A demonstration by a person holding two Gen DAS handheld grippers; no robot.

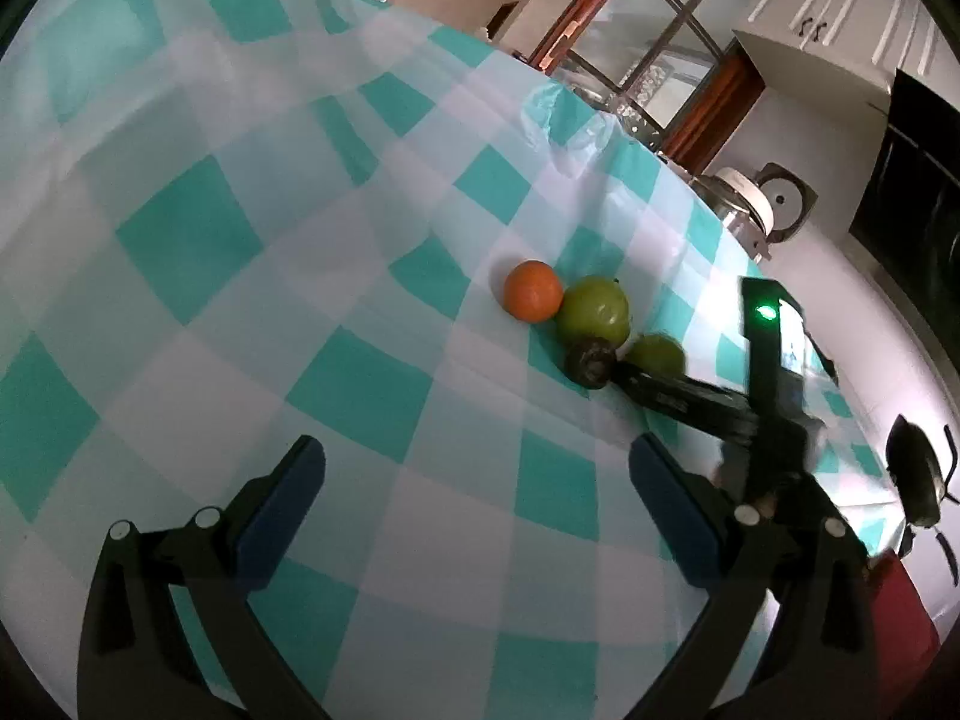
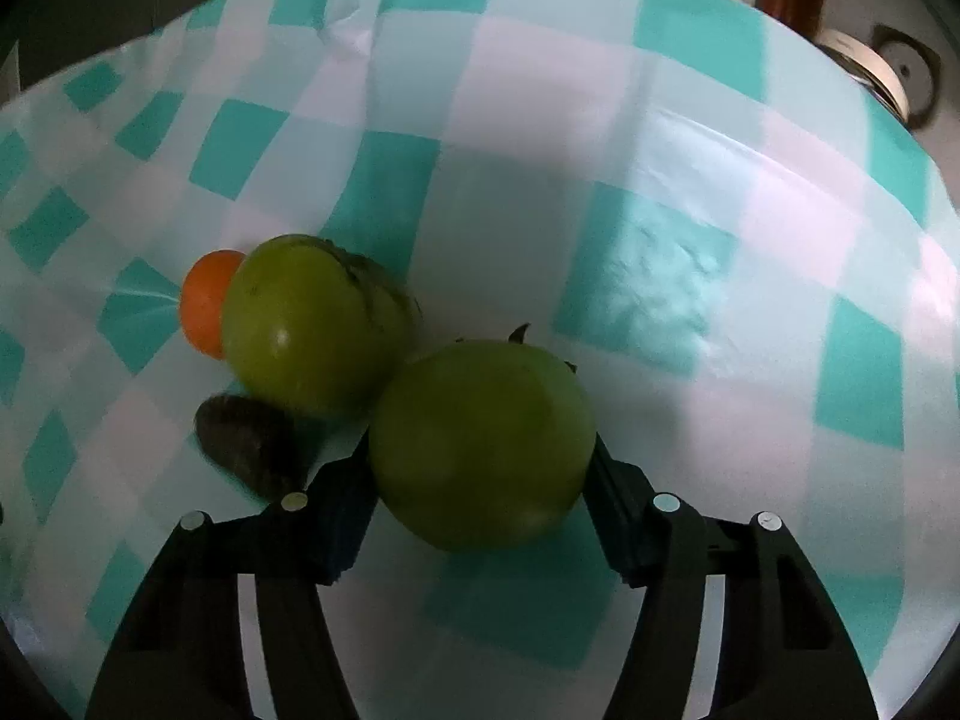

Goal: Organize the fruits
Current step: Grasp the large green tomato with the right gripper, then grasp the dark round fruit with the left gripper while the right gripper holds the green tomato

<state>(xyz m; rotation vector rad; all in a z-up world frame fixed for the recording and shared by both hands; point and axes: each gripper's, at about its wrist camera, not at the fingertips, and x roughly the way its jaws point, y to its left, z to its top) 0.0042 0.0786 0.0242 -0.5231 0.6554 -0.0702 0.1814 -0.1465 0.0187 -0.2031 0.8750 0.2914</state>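
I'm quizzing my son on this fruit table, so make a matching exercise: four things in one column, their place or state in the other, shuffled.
Things:
1. orange fruit
2. dark fruit
3. nearer green fruit
4. left gripper

States:
A. open, holding nothing
B. between the right gripper's fingers
C. partly hidden behind the farther green fruit
D. lying beside the right gripper's finger

Pairs: 1-C, 2-D, 3-B, 4-A

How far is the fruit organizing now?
Looks done: an orange fruit, a green fruit and a dark fruit sit grouped on the checkered tablecloth. In hand: the right gripper holds a second green fruit beside them. Left: releasing it. The left gripper is open, empty.
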